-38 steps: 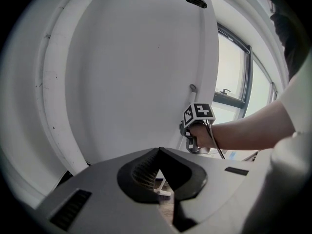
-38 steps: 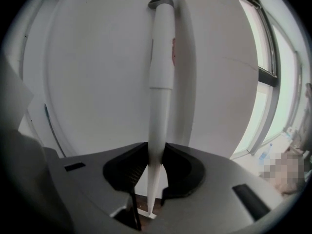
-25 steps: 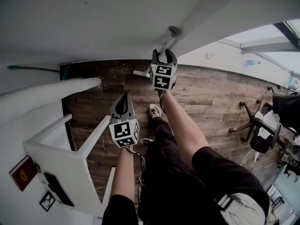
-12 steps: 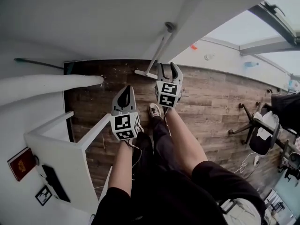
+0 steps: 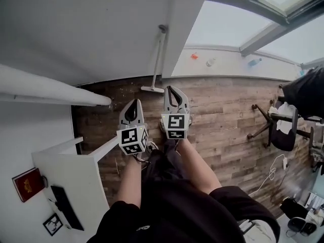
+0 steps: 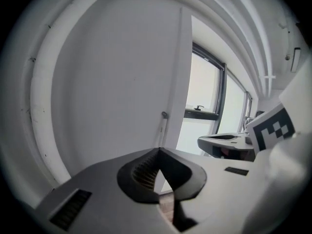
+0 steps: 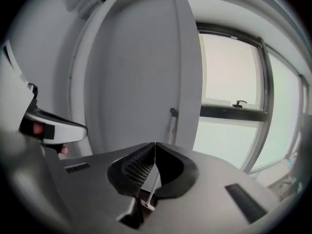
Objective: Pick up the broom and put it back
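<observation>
Desk [image 5: 71, 178]: white, at the far left of the head view; a red book [image 5: 27, 185] lies near its left edge, and a long black item [image 5: 63, 207] that I cannot identify lies beside it.
White bar [image 5: 50, 91]: rounded, it runs in from the left edge above the desk.
Left tongs [image 5: 135, 102]: the 2 jaws are pressed together at the tips with nothing between them. They are held above the floor and aimed toward the white wall [image 5: 91, 29].
Broom [image 5: 157, 59]: stands nearly upright against the white wall, just left of the corner post [image 5: 187, 19]. Its head is on the floor at the foot of the wall and its handle end is up against the wall. Neither tongs touches it, and in both gripper views it shows past the jaw tips, well apart from them.
Right tongs [image 5: 170, 88]: the jaws have just been closing and now meet at the tips, gripping nothing. They are held beside the left tongs and point toward the same corner.
Floor [image 5: 223, 110]: dark wood planks.
Window [image 5: 243, 29]: bright panes to the right of the corner post.
Office chair [image 5: 280, 131]: dark, at the right side of the floor, well apart from the broom.
Cable [image 5: 271, 170]: white, loose on the floor below the chair.
</observation>
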